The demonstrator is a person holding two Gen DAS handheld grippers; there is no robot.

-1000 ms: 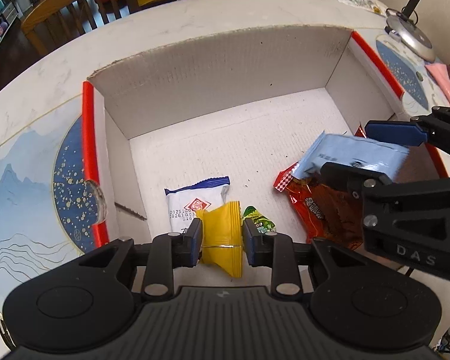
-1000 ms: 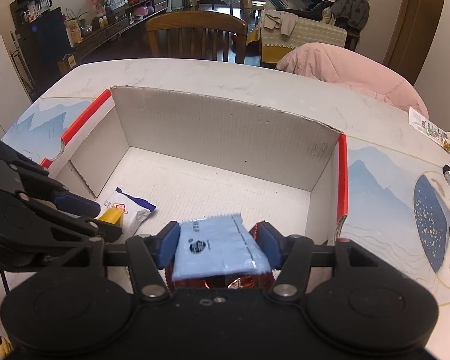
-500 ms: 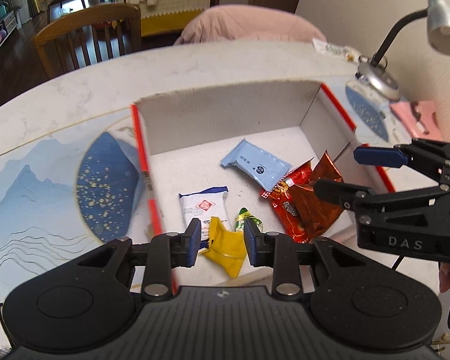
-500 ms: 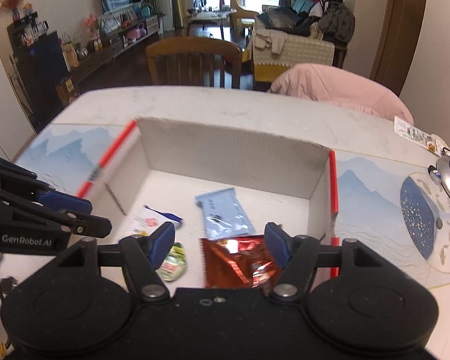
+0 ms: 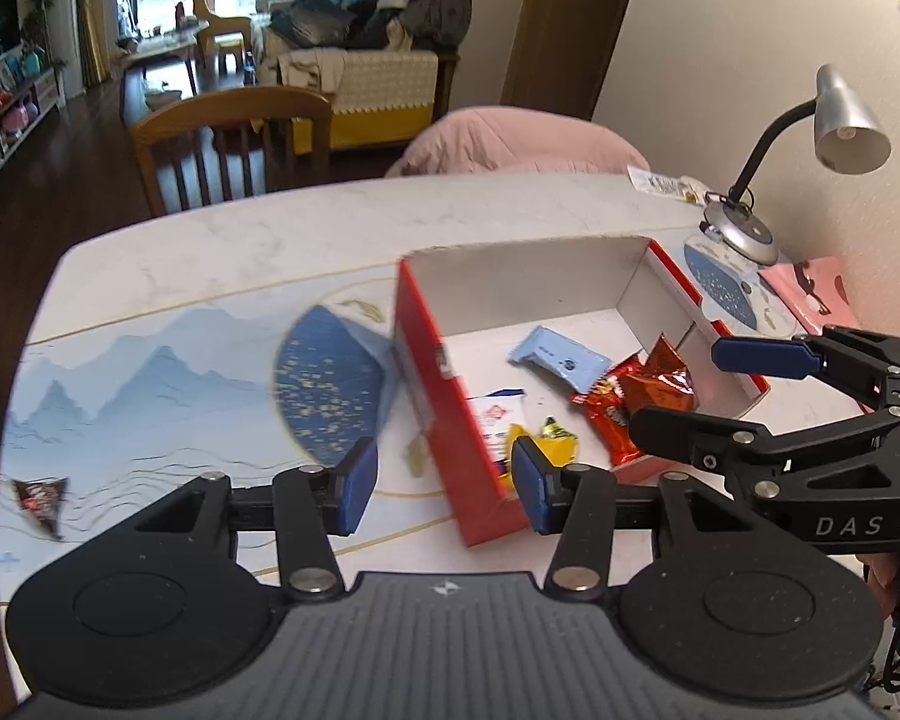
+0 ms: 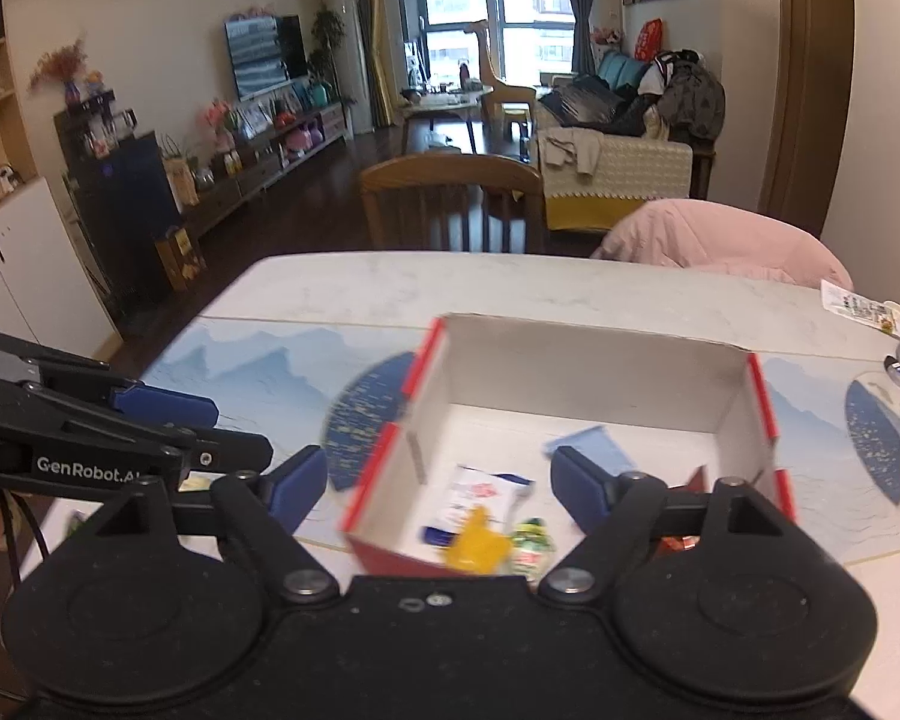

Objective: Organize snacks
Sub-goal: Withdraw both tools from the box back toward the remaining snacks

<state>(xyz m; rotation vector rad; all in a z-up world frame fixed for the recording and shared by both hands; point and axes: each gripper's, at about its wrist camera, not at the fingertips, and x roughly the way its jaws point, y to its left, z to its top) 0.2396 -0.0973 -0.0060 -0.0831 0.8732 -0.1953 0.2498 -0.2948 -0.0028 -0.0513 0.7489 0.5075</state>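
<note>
A cardboard box [image 5: 528, 282], red outside and white inside, stands on the table. In it lie a light blue packet [image 5: 561, 357], red packets [image 5: 648, 396], a white packet [image 5: 498, 414], a yellow packet [image 5: 546, 447] and a small green candy [image 5: 555, 429]. My left gripper [image 5: 444, 489] hovers above the box's near left corner, jaws opening, nothing between them. My right gripper [image 6: 444, 486] hangs above the box [image 6: 576, 372] too, jaws opening wide and empty. The yellow packet [image 6: 477, 546] and the white packet [image 6: 486, 492] lie below it. A dark packet [image 5: 39, 495] lies on the mat at far left.
A blue mountain-print mat [image 5: 150, 384] covers the table's near side. A desk lamp [image 5: 834, 126] and a pink sheet [image 5: 810, 294] are at the right. Beyond the far edge are a wooden chair [image 5: 228, 138] and a pink cushion [image 5: 510, 144].
The left gripper let go of the yellow packet and the right one of the light blue packet; both packets now lie in the box. Both grippers drew back and up, jaws wider.
</note>
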